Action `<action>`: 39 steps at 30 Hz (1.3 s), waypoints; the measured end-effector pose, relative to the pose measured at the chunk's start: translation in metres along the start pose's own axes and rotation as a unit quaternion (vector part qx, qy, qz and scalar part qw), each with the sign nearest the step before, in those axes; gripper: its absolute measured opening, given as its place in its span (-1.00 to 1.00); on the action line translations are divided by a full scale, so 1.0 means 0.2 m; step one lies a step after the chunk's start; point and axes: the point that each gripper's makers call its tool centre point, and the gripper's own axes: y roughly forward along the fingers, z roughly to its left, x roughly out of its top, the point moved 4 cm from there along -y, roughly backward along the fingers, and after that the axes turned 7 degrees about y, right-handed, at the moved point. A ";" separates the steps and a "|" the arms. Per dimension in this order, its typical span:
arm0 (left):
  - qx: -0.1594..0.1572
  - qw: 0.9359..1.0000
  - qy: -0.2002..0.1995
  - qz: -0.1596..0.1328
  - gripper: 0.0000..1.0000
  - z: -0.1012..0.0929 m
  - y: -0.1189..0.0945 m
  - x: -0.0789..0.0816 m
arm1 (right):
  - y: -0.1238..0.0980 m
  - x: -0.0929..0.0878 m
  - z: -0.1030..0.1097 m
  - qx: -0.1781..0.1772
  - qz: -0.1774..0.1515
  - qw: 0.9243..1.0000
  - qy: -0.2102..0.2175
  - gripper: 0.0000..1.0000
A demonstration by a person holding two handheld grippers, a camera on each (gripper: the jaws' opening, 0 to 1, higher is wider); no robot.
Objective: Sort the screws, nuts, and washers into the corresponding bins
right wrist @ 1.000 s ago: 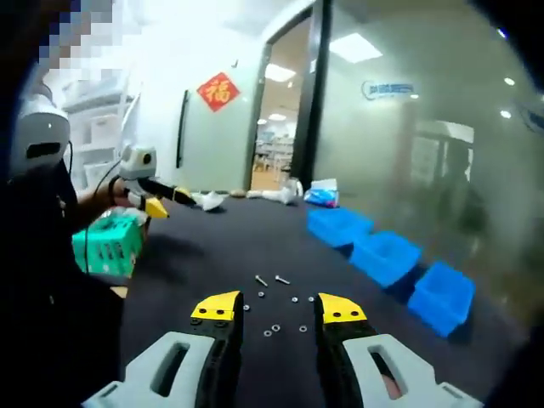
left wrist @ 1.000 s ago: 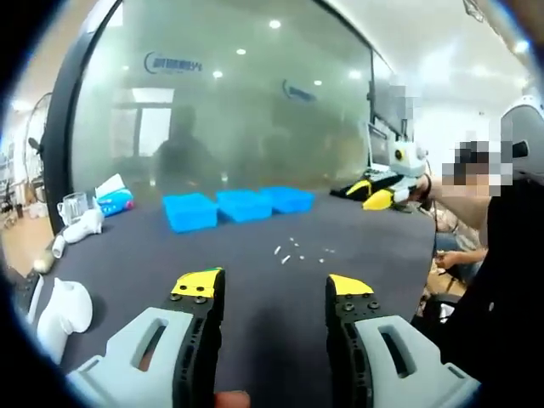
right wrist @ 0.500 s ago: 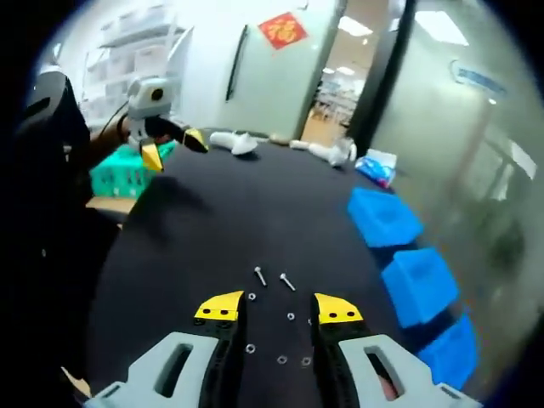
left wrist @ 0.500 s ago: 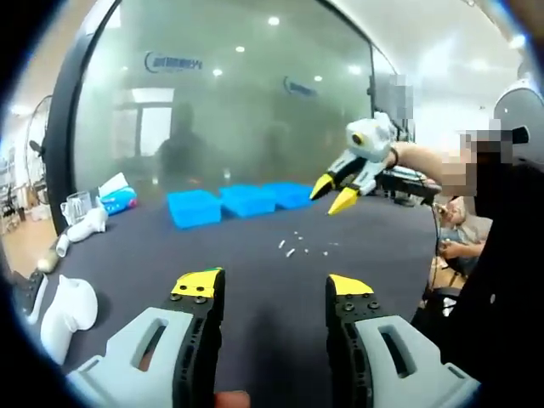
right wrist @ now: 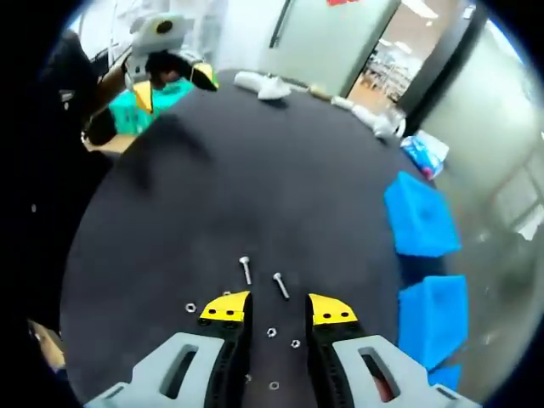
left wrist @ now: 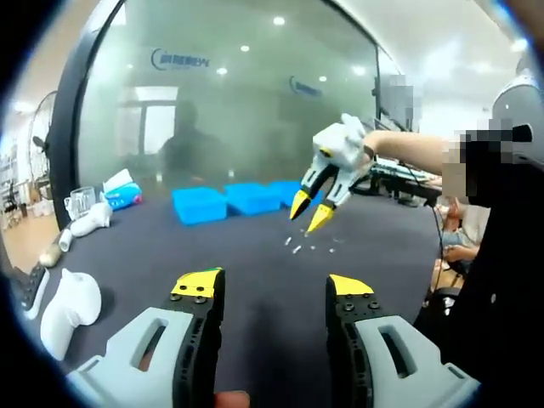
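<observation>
Rising from the bottom of the left gripper view, the left gripper (left wrist: 274, 287) shows grey jaws with yellow tips, spread wide apart with nothing between them, held above the dark surface (left wrist: 255, 255). At the near left edge lies a white rounded object (left wrist: 66, 308), and farther along that edge more white items (left wrist: 85, 223). Past the jaws, small pale screws and other bits of hardware (left wrist: 295, 246) are scattered mid-surface. Above them the right gripper (left wrist: 308, 212) points its yellow tips down at the scatter, parted and empty, held by a person's hand (left wrist: 361, 153). Beyond stand three bright blue plastic bins (left wrist: 242, 199) in a row, near a frosted glass wall (left wrist: 229, 93). A clear cup (left wrist: 76, 202) and a blue-and-white packet (left wrist: 121, 191) sit at the far left.

In the right gripper view, the jaws of that gripper are slightly apart and grip nothing; a small nut (right wrist: 271, 332) lies on the surface between the tips, another small nut (right wrist: 190, 308) just left of them, and further pieces lower down. Just beyond the tips lie two silver screws (right wrist: 246, 269), close together but apart. To the right, the blue bins are lined along the surface's edge. Far across, the left gripper hangs near a green basket (right wrist: 161, 93).
</observation>
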 end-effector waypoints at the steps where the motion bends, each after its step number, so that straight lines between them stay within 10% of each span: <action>1: 0.000 1.000 -0.001 0.000 -0.08 0.00 0.00 0.00 | 0.01 0.00 0.00 0.003 0.003 1.000 -0.001 -0.57; 31: 0.000 1.000 -0.005 -0.004 -0.08 -0.01 0.02 0.01 | 0.16 -0.03 -0.02 0.044 0.008 0.991 0.123 -0.97; 39: 0.008 1.000 -0.007 -0.009 -0.09 0.01 0.01 0.02 | 0.12 -0.03 -0.01 0.038 -0.035 0.987 0.153 -0.97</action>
